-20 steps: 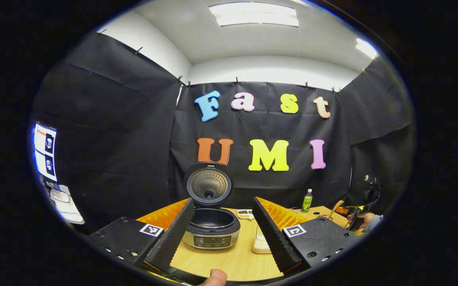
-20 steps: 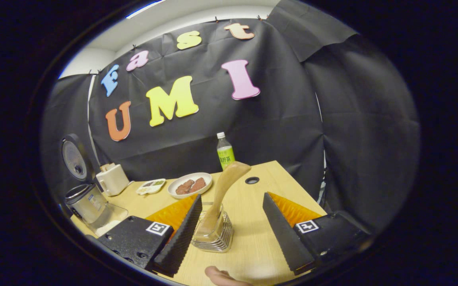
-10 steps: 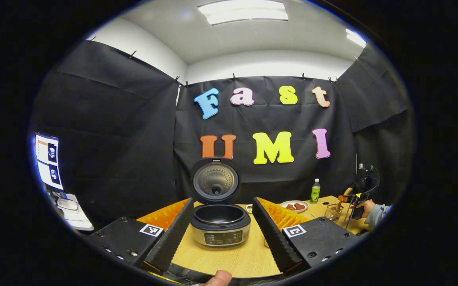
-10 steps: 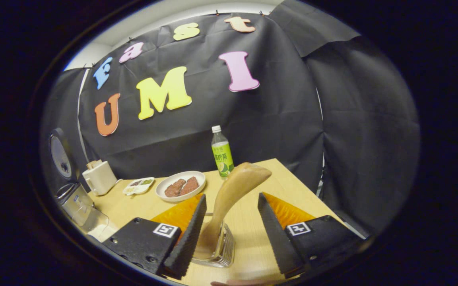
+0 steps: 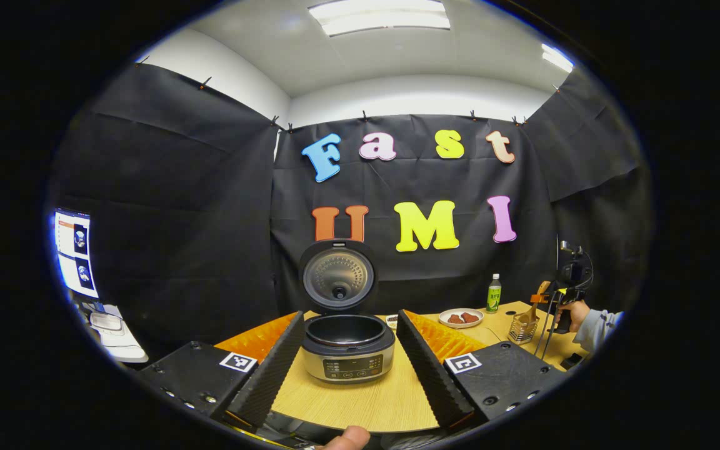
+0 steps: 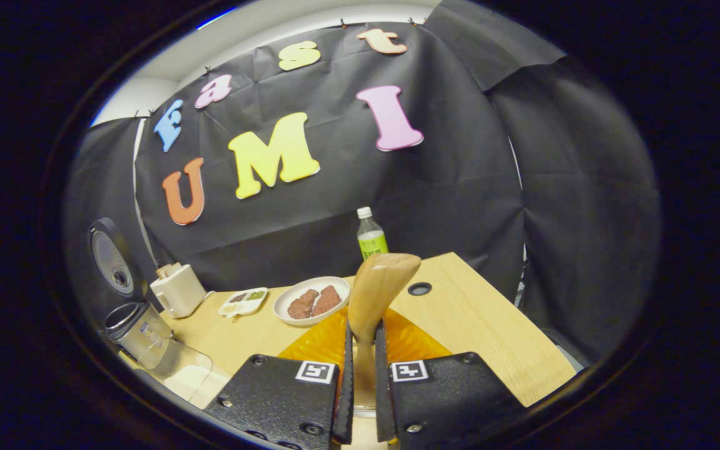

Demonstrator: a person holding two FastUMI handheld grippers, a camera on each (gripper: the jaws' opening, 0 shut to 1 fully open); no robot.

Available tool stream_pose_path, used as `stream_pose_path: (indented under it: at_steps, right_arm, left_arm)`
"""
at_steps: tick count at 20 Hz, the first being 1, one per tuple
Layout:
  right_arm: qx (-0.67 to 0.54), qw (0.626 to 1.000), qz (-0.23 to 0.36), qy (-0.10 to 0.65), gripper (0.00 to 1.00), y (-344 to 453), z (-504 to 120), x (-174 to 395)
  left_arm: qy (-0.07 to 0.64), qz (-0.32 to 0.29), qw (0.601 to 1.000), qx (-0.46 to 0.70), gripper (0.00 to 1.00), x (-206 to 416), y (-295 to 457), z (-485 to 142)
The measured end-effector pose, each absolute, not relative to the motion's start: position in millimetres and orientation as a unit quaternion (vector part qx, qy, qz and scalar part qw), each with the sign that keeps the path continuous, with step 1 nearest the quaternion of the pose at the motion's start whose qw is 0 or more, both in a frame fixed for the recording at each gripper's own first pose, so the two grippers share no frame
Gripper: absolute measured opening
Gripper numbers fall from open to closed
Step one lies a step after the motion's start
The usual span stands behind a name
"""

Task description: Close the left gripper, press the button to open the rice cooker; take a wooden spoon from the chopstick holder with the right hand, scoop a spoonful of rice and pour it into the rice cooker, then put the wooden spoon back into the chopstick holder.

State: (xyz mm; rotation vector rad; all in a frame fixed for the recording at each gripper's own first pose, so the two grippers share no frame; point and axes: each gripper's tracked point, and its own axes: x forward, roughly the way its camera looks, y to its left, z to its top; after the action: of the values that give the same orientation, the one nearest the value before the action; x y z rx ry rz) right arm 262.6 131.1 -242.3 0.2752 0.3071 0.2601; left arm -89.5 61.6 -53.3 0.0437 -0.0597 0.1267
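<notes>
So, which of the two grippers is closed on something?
The right gripper: its fingers clamp the wooden spoon. The left gripper is open, holding nothing.

No readable text. The green bottle (image 6: 372, 240) has a label too small to make out, and the rice cooker (image 5: 347, 355) control panel markings are too blurred to read.
</notes>
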Motion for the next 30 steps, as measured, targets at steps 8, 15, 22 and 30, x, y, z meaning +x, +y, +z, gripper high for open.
stream_pose_path:
  at_steps: [8, 15, 22, 30]
  right_arm:
    - [0.063, 0.979, 0.173, 0.084, 0.12, 164.1, -157.0, 225.3]
    - [0.056, 0.971, 0.213, 0.089, 0.12, 239.1, -114.4, 178.7]
    - [0.032, 0.963, 0.247, 0.106, 0.12, 333.3, -136.7, 133.3]
    - [0.007, 0.969, 0.194, 0.152, 0.12, 339.4, -229.1, 143.9]
  left_arm:
    - [-0.02, 0.057, 0.998, 0.016, 0.94, -96.6, 66.0, -64.4]
    - [-0.01, 0.048, 0.998, 0.024, 0.94, -102.7, 66.7, -76.1]
    - [0.005, 0.052, 0.998, 0.023, 0.94, -104.9, 70.9, -88.1]
    - [0.008, 0.05, 0.998, 0.027, 0.94, -108.0, 73.0, -92.7]
